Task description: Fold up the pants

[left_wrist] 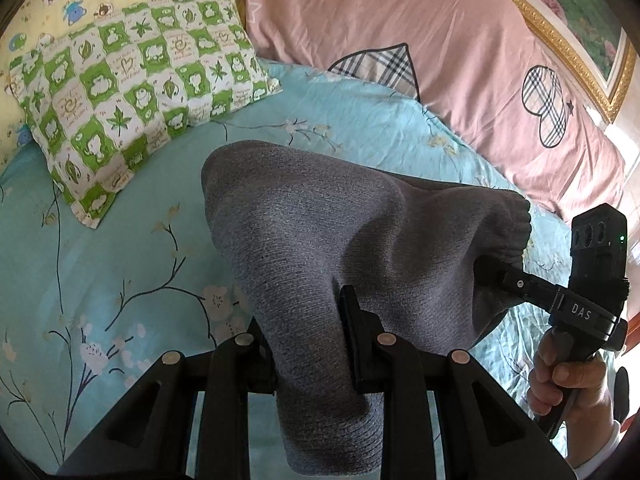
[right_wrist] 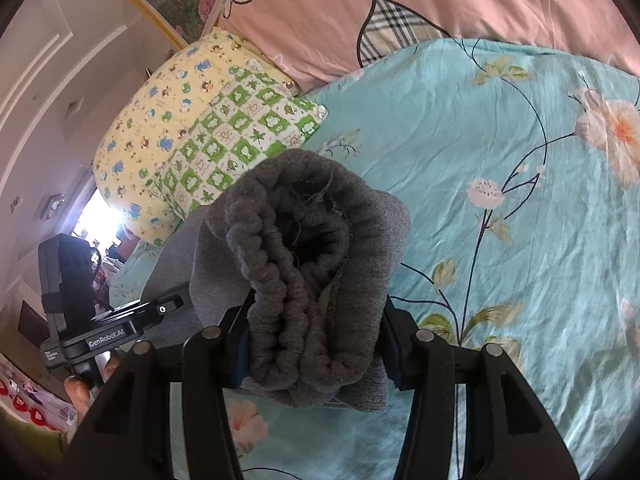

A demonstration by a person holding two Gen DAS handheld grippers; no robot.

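Note:
Grey knitted pants (left_wrist: 320, 240) hang lifted above a turquoise flowered bedsheet (left_wrist: 120, 240). My left gripper (left_wrist: 308, 344) is shut on a fold of the grey fabric, which drapes down between its fingers. My right gripper (right_wrist: 316, 340) is shut on the bunched elastic waistband of the pants (right_wrist: 296, 248). In the left wrist view the right gripper (left_wrist: 492, 272) grips the waistband end at the right, held by a hand. In the right wrist view the left gripper (right_wrist: 176, 304) shows at the left edge of the pants.
A green-and-white checked pillow (left_wrist: 132, 92) and a yellow cartoon-print pillow (right_wrist: 160, 120) lie at the head of the bed. A pink quilt (left_wrist: 400, 32) with plaid patches lies along the far side. A gold-framed picture (left_wrist: 580, 20) hangs on the wall.

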